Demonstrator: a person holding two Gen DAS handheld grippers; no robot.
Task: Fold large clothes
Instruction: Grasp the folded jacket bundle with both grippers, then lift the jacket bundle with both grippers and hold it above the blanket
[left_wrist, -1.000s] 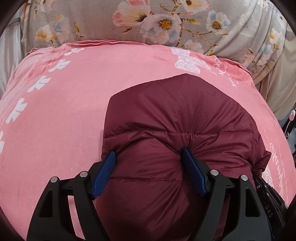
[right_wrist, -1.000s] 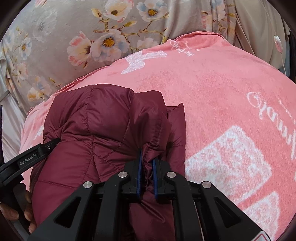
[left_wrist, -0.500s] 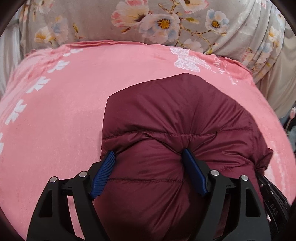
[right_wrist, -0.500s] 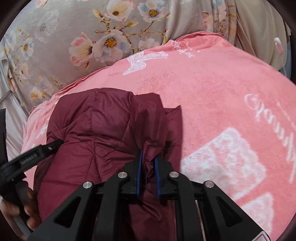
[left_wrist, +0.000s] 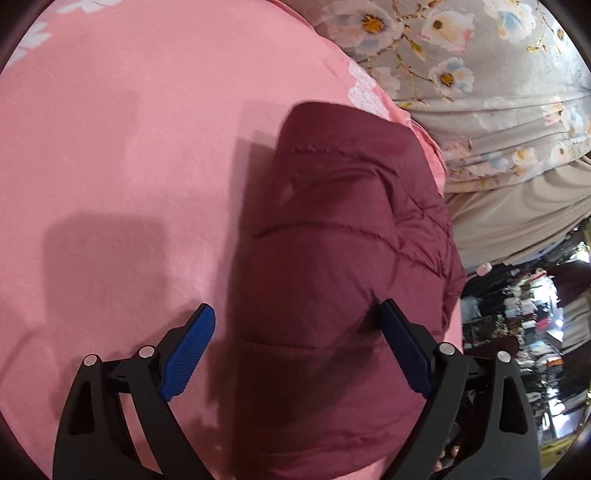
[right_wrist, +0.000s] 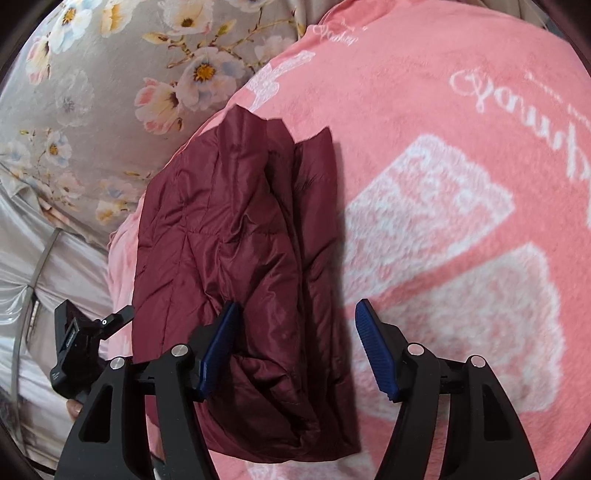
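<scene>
one maroon jacket (left_wrist: 340, 258), one pink blanket (left_wrist: 129, 166), two grippers

white cursive lettering runs across the pink blanket (right_wrist: 461, 110), too distorted to read. a small label on the left claw (right_wrist: 70, 339) is illegible

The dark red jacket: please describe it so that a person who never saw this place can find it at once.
Look first at the wide pink blanket with white patterns, lying beside a grey flowered cloth. Near the blanket's edge next to that cloth lies the dark red jacket, folded into a thick bundle. It is the only shiny, quilted, dark thing there; everything around it is pale and soft.
</scene>
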